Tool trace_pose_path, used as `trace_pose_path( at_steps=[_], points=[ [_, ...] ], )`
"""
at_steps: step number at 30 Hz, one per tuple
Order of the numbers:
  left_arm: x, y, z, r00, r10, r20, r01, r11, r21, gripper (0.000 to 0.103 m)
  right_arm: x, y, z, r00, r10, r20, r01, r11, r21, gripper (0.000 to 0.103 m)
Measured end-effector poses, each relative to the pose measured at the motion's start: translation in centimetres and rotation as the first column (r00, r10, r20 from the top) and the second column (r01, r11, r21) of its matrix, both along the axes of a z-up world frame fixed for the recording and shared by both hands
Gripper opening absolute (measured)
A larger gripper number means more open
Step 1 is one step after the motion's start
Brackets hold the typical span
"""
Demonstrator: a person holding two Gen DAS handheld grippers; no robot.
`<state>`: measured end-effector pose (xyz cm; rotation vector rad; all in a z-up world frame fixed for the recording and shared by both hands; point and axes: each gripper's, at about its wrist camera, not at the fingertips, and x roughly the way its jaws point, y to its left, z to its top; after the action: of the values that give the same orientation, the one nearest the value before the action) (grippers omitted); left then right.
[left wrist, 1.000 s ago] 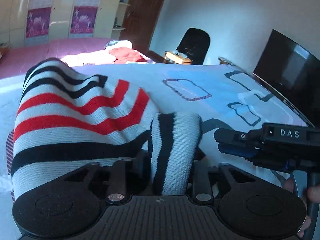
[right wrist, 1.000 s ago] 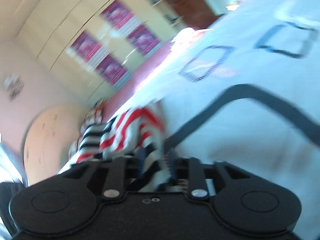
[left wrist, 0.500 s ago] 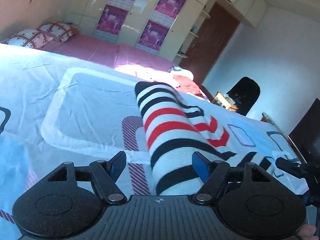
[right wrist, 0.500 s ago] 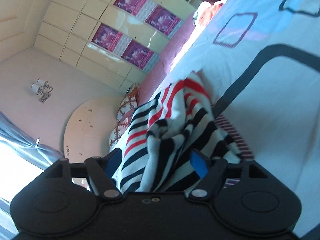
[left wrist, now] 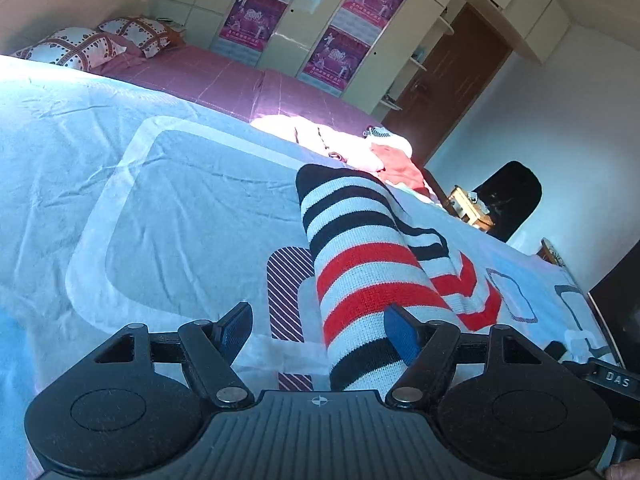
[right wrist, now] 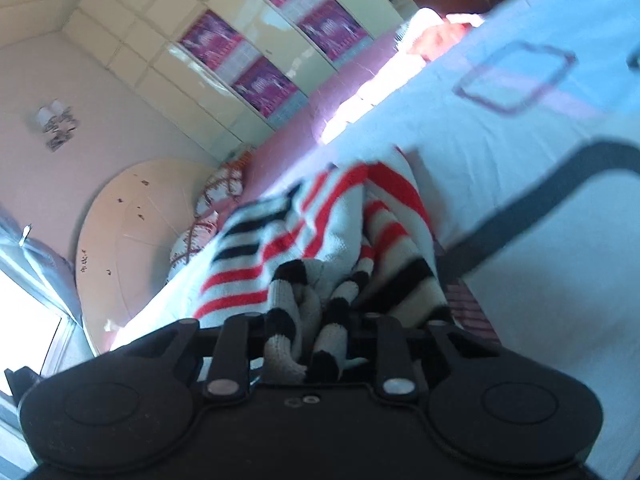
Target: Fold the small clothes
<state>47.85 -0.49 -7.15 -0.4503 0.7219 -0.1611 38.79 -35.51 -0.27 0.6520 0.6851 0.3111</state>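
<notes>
A small knitted garment with red, black and white stripes (left wrist: 360, 280) lies folded on the blue patterned bedsheet (left wrist: 180, 200). My left gripper (left wrist: 320, 330) is open, its blue-padded fingers spread, with the garment's near end lying between them. In the right wrist view the same garment (right wrist: 320, 232) is bunched, and my right gripper (right wrist: 312, 336) is shut on its black-and-white striped edge.
A pile of pink, white and red clothes (left wrist: 352, 148) lies at the bed's far edge. Beyond it are a pink bed with pillows (left wrist: 84, 46), a wardrobe with posters, a door, a black chair (left wrist: 508, 196) and a dark TV at right.
My left gripper opened and let go of the striped garment, then drew back a little. My right gripper opened half a second ago and has now shut again on the garment's edge.
</notes>
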Motion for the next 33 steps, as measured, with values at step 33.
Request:
trace_pose_path(
  at_steps=[33],
  points=[
    [1.6,-1.7,1.1,0.996,-0.077,0.048,0.074,0.995,0.068,0.071,0.6,-6.2,-0.4,0.992,-0.100,0.080,0.095,0.993,0.063,0.040]
  ],
)
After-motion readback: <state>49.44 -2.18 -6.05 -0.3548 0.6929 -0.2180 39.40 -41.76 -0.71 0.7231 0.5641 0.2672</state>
